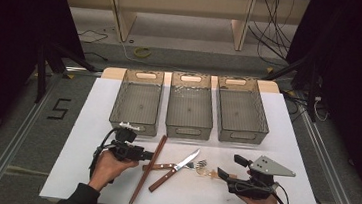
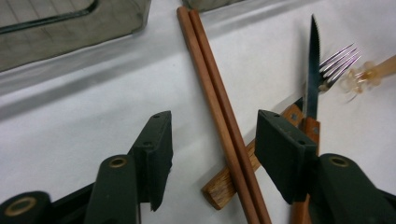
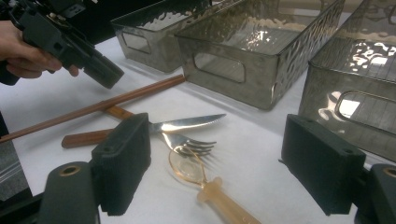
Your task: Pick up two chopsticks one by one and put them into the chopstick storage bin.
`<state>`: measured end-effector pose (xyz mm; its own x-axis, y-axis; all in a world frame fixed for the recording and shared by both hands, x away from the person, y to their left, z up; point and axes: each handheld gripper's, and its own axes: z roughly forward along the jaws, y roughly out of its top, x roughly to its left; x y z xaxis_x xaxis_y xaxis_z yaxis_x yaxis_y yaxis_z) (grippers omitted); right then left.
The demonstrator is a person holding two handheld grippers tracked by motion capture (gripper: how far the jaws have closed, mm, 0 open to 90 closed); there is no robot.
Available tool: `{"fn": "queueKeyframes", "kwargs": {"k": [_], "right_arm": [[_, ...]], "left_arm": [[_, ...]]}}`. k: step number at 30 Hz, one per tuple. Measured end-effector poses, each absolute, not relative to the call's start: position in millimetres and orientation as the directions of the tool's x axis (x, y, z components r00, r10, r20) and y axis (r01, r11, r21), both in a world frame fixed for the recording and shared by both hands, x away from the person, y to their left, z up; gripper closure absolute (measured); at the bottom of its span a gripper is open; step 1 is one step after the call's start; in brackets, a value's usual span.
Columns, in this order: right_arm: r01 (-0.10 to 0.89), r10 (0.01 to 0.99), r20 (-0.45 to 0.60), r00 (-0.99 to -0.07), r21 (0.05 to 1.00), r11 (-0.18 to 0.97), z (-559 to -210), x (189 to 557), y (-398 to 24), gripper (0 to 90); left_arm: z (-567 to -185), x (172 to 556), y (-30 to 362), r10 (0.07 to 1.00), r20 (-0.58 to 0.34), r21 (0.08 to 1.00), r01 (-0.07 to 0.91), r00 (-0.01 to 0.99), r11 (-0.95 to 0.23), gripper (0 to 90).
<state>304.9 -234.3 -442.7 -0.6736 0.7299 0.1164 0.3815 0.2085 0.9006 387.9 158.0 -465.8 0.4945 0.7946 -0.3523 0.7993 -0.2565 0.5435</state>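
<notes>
Chopsticks [image 2: 219, 107] — a wooden pair lying side by side on the white tabletop [image 1: 72, 172], slanting from near the left bin [image 1: 138, 102] down toward the person. Their lower stretch crosses over the wooden handle of the fork [image 3: 187, 142], so the pair likely sits a little raised there, which should make it easier to get under.

Left gripper [image 2: 212, 144] straddles the pair, fingers [image 2: 156, 149] partly spread, one each side, pads not yet touching wood — no grip so far. The approach angle looks chosen to catch both sticks together.

Knife [image 1: 175, 171] crosses the fork just right of the chopsticks; a clear spoon [image 3: 196, 177] with an amber handle lies beyond, bowl touching the fork tines.

Right gripper [image 3: 217, 168] hovers low near the spoon, fingers wide apart, empty.

Three bins stand in a row behind, apparently empty — presumably one per kind of utensil.
</notes>
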Motion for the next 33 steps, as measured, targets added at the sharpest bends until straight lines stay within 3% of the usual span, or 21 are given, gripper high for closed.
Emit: {"fn": "queueKeyframes", "kwargs": {"k": [33], "right_arm": [[0.386,0.723,0.118,-0.681,0.896,0.218,-443,306,-234,25.6]], "left_arm": [[-480,393,143,0.784,-0.310,0.488,0.798,0.537,-0.354,74.6]]}}
